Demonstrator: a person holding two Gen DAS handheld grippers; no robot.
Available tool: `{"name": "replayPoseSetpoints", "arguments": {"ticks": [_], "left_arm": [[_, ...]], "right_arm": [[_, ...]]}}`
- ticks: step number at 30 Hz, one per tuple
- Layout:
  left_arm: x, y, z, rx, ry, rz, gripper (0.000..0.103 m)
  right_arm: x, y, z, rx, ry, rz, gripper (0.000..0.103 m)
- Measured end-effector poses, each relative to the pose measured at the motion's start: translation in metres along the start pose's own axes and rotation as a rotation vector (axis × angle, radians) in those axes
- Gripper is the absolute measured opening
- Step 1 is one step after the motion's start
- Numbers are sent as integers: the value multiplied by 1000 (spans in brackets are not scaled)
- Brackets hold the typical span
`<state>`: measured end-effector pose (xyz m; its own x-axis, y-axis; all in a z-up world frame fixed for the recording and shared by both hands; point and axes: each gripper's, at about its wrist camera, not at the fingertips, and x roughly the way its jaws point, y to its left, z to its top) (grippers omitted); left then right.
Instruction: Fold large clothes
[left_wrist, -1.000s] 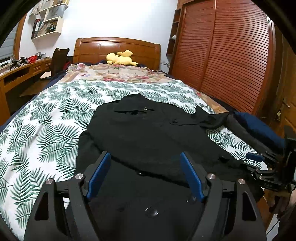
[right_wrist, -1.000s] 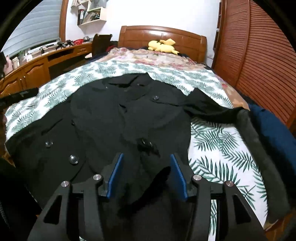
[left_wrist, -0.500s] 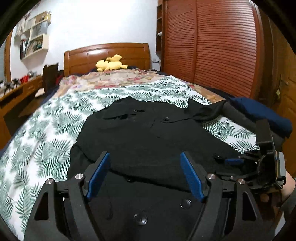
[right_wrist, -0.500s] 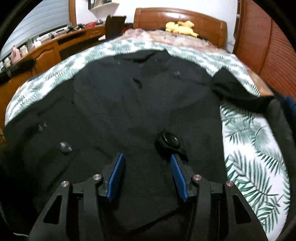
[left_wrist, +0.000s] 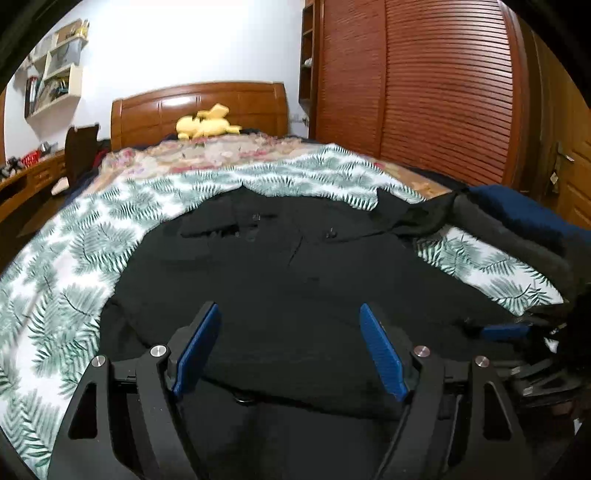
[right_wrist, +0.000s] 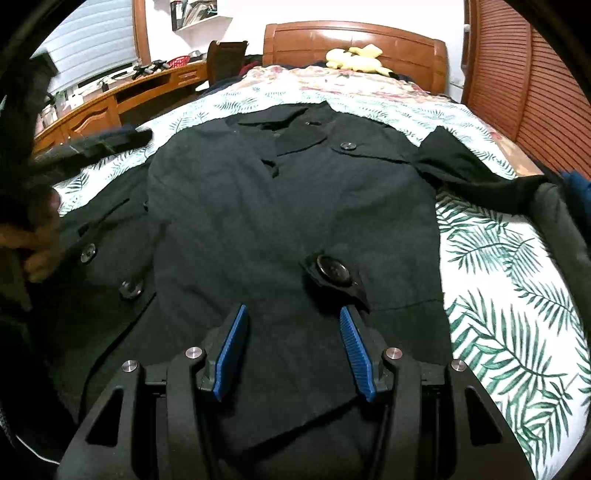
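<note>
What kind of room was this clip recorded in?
A home bedroom, most likely. A bed with a wooden headboard and leaf-print bedspread holds the black coat; a louvred wooden wardrobe stands beside it, and a desk runs along the window side.

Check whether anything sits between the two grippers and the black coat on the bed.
Nothing visible does. The black buttoned wool coat lies spread on the leaf-print bedspread, directly under the open left gripper and the open right gripper. The yellow plush toy lies far off by the headboard.
</note>
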<state>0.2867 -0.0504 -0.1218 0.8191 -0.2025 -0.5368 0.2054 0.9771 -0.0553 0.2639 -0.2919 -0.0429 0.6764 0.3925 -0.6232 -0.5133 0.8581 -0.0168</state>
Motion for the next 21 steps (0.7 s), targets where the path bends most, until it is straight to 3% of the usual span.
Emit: {"name": "replayPoseSetpoints", "arguments": {"ticks": [4,8,10,21], "left_arm": [[13,5,-5,-7,35,-31,78],[13,4,-9,-6,38,-48,78],[12,0,-11,10,33,-47,78],[11,-9,-14,53,18,-32,78]], "right_arm": [[-21,-10,10,26,-48,-8,54],[-24,-39,30,54,-72,-75,54],[-18,-59,42,87,-72,-119,58],[59,-179,99,325,-10,-257,59]]}}
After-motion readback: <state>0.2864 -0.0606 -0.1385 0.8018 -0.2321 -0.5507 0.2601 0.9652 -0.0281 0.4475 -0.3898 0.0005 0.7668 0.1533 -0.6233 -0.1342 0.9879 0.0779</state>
